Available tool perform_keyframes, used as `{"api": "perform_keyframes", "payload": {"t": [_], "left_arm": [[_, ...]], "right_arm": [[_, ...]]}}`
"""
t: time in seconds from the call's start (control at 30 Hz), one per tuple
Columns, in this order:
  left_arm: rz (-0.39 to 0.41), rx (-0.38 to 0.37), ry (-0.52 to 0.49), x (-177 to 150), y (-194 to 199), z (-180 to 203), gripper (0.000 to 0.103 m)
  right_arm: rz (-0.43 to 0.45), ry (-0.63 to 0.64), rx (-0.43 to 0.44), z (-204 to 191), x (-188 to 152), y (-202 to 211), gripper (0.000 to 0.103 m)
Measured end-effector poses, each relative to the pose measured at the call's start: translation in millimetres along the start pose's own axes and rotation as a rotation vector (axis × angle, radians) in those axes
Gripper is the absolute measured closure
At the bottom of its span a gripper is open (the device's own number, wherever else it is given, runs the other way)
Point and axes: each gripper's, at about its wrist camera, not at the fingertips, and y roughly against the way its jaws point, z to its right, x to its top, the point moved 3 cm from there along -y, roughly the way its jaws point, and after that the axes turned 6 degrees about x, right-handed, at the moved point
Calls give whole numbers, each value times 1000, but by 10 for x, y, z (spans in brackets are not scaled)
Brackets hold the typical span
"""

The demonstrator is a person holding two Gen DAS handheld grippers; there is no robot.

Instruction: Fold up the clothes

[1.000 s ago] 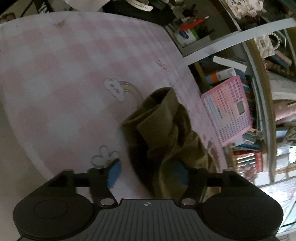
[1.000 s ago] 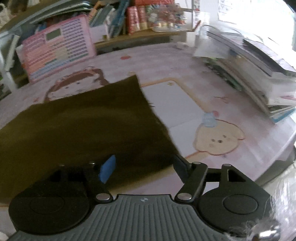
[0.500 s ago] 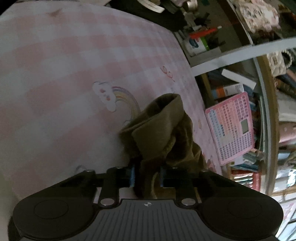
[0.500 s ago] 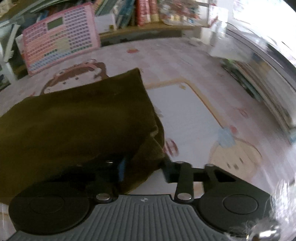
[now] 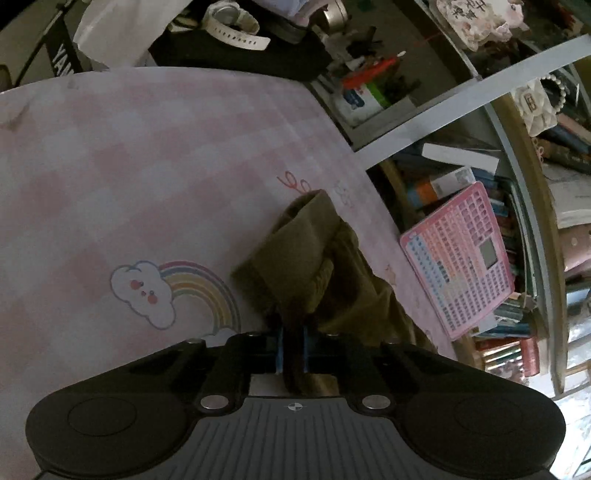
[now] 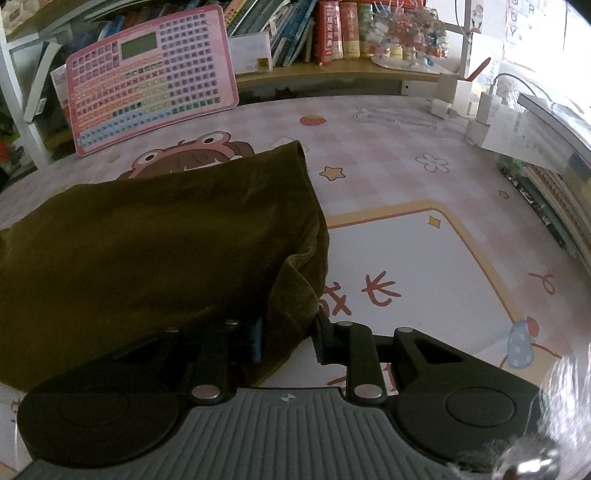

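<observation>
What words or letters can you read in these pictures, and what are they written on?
"YA": white letters on the black strip; the rest is cut off.
"长": a red character on the pink table mat; the one beside it is half under the green cloth.
"R" and "Y": probably, on the wall sheet.
Too small or blurred to read: the pink key board and the book spines.

Olive-green garment point(image 6: 155, 251), soft ribbed fabric, bunched and partly lifted off the pink tabletop, corners raised.
</observation>
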Motion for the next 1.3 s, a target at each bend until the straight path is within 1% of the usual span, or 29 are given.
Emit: {"api": "perform_keyframes", "payload": {"t": [0.07, 0.1, 0.13, 0.17, 0.2, 0.27, 0.3, 0.37, 0.43, 0.57, 0.6, 0.67, 0.73, 0.87, 1.0, 1.13, 1.23, 1.3], "left_arm": [[-3, 23, -5, -3, -7, -8, 87], [-6, 38, -12, 1, -1, -3, 78], [-8, 53, -19, 4, 4, 1, 72], [-6, 77, -35, 9, 23, 14, 64], [2, 90, -55, -6, 51, 13, 61], [15, 92, -99, -46, 140, 22, 56], [17, 90, -118, -68, 172, 24, 55], [15, 92, -153, -122, 238, 30, 55], [11, 97, -184, -180, 286, 46, 54], [-5, 109, -260, -315, 365, 90, 51], [-7, 113, -281, -348, 379, 103, 49], [-12, 120, -326, -416, 408, 124, 46], [-20, 125, -364, -484, 428, 144, 44], [-41, 117, -402, -612, 474, 119, 40], [-62, 103, -401, -685, 478, 68, 39], [-62, 86, -379, -668, 468, 20, 39], [-52, 68, -327, -583, 409, -33, 39], [-45, 59, -276, -499, 356, -73, 40]], "right_arm": [[3, 1, -7, -3, -5, -2, 73], [3, 1, -12, -4, -6, -2, 72], [1, -3, -18, -5, -5, 3, 70], [-1, -10, -24, -6, -8, 12, 66], [-2, -17, -30, -8, -11, 25, 64], [5, -26, -38, -16, -21, 67, 56], [12, -29, -44, -26, -30, 103, 54], [26, -32, -47, -59, -46, 180, 45], [45, -35, -42, -112, -67, 275, 41], [74, -26, -13, -275, -121, 452, 31], [79, -16, -3, -329, -144, 491, 29], [82, 5, 16, -449, -206, 552, 22], [81, 27, 35, -574, -275, 604, 19], [64, 79, 62, -816, -414, 673, 14], [36, 167, 85, -1066, -546, 714, 12], [32, 234, 101, -1230, -597, 746, 10], [18, 270, 104, -1303, -622, 725, 10], [10, 293, 104, -1352, -635, 700, 10]]}}
